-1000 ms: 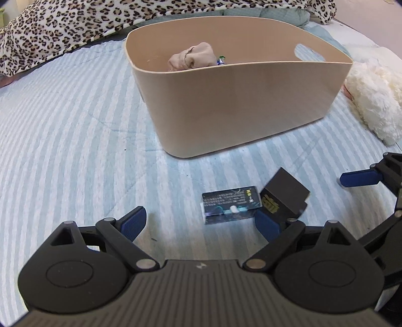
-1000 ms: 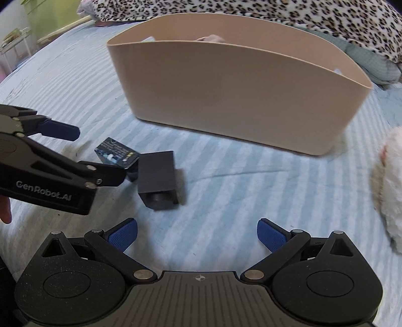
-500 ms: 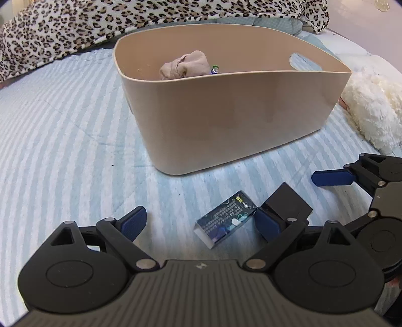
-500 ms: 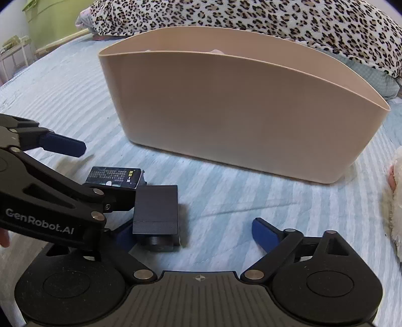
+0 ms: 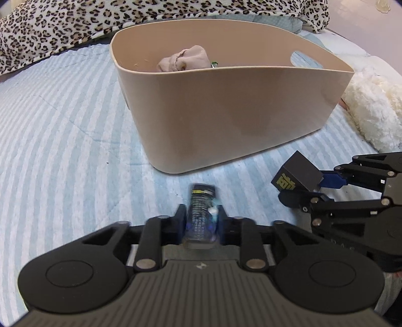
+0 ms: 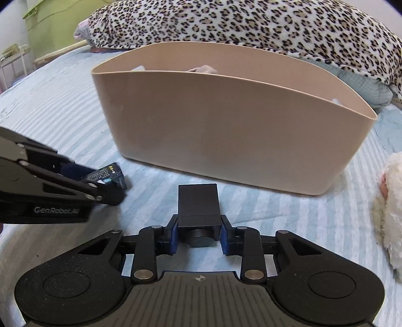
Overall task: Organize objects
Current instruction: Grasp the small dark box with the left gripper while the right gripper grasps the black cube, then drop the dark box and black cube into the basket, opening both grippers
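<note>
We note left tongs (image 5: 201, 221) clamping a blurred glossy packet (image 5: 201, 212); right tongs (image 6: 199, 234) grip a matte black box (image 6: 198, 205); smooth beige tub (image 6: 226, 130) behind.

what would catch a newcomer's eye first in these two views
The big beige tub fills the middle of both views, standing on the blue striped bedding with a bundled beige cloth inside. In front of it, each gripper is shut on something: the left gripper on a small dark printed packet, the right gripper on a black box. A leopard-print blanket lies behind.
</note>
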A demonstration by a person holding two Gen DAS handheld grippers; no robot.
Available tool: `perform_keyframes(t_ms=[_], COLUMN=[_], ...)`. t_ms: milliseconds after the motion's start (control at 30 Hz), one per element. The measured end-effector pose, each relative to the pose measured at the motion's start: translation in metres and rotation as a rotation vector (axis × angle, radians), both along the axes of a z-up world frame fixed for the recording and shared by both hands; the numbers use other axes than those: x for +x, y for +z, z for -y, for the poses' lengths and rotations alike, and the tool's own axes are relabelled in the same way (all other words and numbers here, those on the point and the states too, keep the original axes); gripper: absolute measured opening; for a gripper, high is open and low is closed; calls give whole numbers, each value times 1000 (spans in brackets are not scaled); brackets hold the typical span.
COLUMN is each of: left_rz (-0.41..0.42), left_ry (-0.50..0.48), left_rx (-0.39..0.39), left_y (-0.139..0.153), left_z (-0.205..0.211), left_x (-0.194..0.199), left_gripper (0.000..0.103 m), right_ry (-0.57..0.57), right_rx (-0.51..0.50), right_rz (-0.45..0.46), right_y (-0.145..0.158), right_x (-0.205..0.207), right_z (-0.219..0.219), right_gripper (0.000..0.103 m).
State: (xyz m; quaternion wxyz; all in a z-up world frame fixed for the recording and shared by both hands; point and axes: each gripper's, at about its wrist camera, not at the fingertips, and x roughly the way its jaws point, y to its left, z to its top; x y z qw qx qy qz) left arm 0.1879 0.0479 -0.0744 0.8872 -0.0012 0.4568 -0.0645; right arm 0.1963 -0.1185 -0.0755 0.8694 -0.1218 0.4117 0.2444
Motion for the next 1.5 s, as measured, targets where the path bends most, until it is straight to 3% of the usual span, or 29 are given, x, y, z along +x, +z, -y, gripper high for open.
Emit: perform_keyframes(t_ms=[233, 633, 1067, 1300, 1500], left_rz=[83, 272, 406, 415, 309], left_ry=[35, 36, 58, 71, 102], left_rx=[-3, 4, 43, 88, 96], left_y=[19, 79, 129, 132, 111], left_z=[2, 6, 14, 26, 31], left_x=[-15, -39, 3, 52, 92], left_gripper=[25, 25, 25, 25, 25], right_ry=[-15, -43, -121, -166, -188], right_rx=[26, 104, 173, 193, 169], right_rz=[8, 106, 240, 279, 256], right_y=[13, 73, 123, 133, 124], right_x=[-4, -20, 22, 59, 98], right_z=[8, 42, 72, 72, 64], right_gripper=[29, 29, 29, 29, 29])
